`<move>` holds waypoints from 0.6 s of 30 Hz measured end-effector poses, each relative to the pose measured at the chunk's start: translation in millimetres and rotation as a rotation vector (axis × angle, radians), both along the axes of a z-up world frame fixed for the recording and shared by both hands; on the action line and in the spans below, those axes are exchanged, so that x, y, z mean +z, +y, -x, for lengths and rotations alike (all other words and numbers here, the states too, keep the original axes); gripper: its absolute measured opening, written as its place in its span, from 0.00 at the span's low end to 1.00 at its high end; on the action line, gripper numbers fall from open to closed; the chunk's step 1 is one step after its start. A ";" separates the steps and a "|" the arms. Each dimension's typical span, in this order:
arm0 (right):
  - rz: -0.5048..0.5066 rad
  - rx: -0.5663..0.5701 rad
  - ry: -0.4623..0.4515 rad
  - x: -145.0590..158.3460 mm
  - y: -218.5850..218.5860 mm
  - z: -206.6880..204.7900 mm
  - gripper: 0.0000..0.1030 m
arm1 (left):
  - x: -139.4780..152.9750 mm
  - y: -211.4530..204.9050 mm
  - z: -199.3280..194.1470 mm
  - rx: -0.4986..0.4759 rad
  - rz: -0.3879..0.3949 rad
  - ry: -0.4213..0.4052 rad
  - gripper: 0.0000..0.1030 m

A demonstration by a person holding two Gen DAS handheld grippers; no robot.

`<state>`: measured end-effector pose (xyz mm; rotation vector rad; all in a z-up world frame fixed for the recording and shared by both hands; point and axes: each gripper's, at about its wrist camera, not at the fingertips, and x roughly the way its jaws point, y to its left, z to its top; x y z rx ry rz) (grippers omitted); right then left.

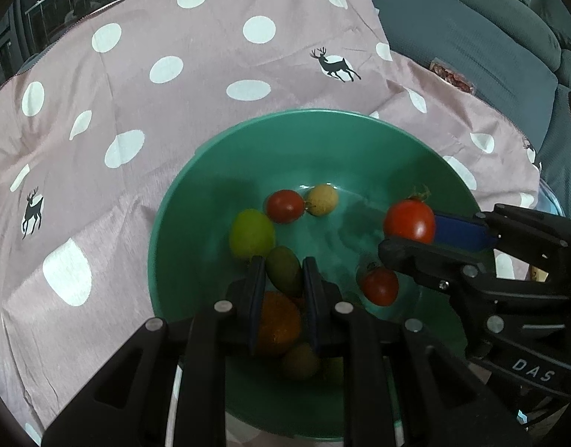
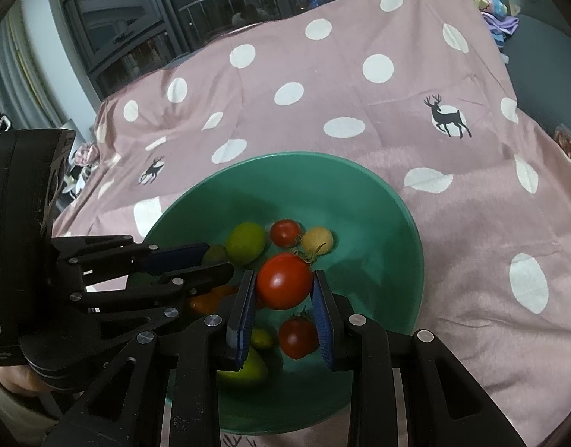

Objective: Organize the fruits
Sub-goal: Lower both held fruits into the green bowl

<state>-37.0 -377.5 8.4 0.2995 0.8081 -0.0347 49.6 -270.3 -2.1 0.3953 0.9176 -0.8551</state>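
Note:
A green bowl (image 1: 360,141) (image 2: 378,216) holds several fruits. My left gripper (image 1: 284,272) is shut on a dark green oval fruit (image 1: 283,270) inside the bowl, above an orange (image 1: 278,322). It shows at the left of the right wrist view (image 2: 214,260). My right gripper (image 2: 284,281) is shut on a large red tomato (image 2: 284,280) (image 1: 409,220) and holds it above the bowl. Loose in the bowl lie a lime-green fruit (image 1: 251,234), a small red tomato (image 1: 284,205), a yellow round fruit (image 1: 322,199) and another red tomato (image 1: 379,286).
The bowl stands on a pink cloth (image 1: 155,93) (image 2: 472,205) with white dots and deer prints. A grey sofa (image 1: 472,37) lies at the right. Dark windows (image 2: 211,7) are behind.

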 end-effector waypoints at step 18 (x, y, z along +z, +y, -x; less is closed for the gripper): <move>0.018 0.002 0.010 0.4 3.0 0.1 0.30 | -1.6 -1.1 0.0 -0.005 -0.014 -0.003 0.19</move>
